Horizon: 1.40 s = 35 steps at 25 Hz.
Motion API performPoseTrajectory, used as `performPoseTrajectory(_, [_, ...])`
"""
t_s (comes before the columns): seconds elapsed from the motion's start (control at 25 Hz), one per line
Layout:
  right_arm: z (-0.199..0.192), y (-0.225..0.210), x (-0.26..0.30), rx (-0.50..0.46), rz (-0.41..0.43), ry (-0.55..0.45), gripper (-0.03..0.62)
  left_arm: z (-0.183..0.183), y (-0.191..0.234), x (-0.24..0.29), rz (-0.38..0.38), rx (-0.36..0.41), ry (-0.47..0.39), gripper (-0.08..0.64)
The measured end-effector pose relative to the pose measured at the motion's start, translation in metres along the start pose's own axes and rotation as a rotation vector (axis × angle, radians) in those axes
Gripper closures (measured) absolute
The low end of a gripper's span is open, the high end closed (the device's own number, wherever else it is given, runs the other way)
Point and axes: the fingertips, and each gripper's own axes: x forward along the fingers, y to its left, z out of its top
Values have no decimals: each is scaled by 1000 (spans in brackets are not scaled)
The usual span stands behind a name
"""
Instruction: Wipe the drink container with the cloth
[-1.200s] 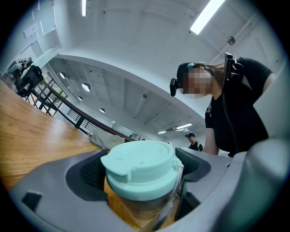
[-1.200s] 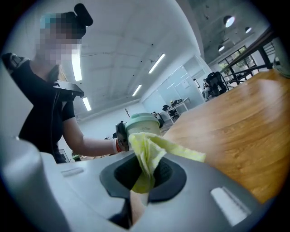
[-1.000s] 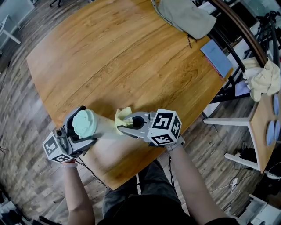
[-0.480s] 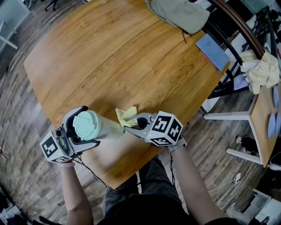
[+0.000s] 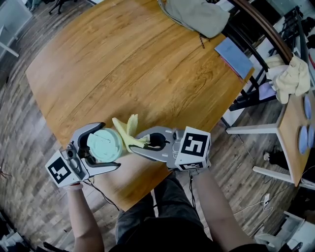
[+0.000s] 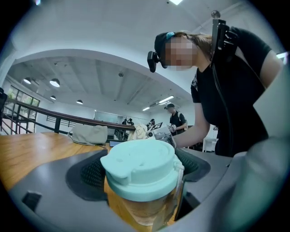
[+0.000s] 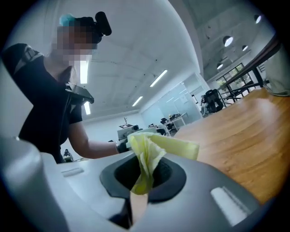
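The drink container (image 5: 105,145) is a clear tumbler with a mint-green lid (image 6: 140,170), and my left gripper (image 5: 108,147) is shut on its body, holding it above the near edge of the wooden table (image 5: 133,64). The yellow cloth (image 5: 127,134) is pinched in my right gripper (image 5: 135,145), which is shut on it right beside the container. Cloth folds (image 7: 149,154) stick up out of the jaws in the right gripper view. The container's lower body is hidden behind the lid in the head view.
A grey-green bag (image 5: 194,15) lies at the table's far edge, with a blue notebook (image 5: 234,56) near the right corner. A second table (image 5: 295,133) with a crumpled cream cloth (image 5: 290,81) stands to the right. Chair frames and wood floor surround the table.
The left gripper has turned the container more upright, lid facing the head camera. The right gripper has swung round, and the cloth now stands up against the container's right side.
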Motion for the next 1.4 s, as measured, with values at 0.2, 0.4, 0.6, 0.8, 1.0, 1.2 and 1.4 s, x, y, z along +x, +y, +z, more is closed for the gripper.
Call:
performPoseTrajectory(0.2, [-3, 6, 3, -24, 25, 33, 568, -3, -4, 9, 47, 34, 57, 95])
performPoseTrajectory(0.4, [-9, 14, -4, -19, 33, 46, 568, -6, -15, 10, 167, 54, 57, 95])
performPoseTrajectory(0.6, [-16, 7, -11, 8, 18, 46, 568, -12, -13, 14, 263, 63, 67, 95])
performPoseTrajectory(0.8, [-19, 17, -21, 2, 30, 38, 568, -17, -24, 14, 421, 29, 86, 95])
performPoseTrajectory(1.0, [-22, 11, -26, -7, 36, 57, 568, -13, -21, 9, 669, -11, 22, 95])
performPoseTrajectory(1.2, [-22, 4, -37, -45, 48, 85, 568, -10, -23, 16, 934, -3, 20, 94])
performPoseTrajectory(1.4, [-21, -6, -44, -53, 50, 95, 568, -4, -14, 12, 1173, -43, -9, 92])
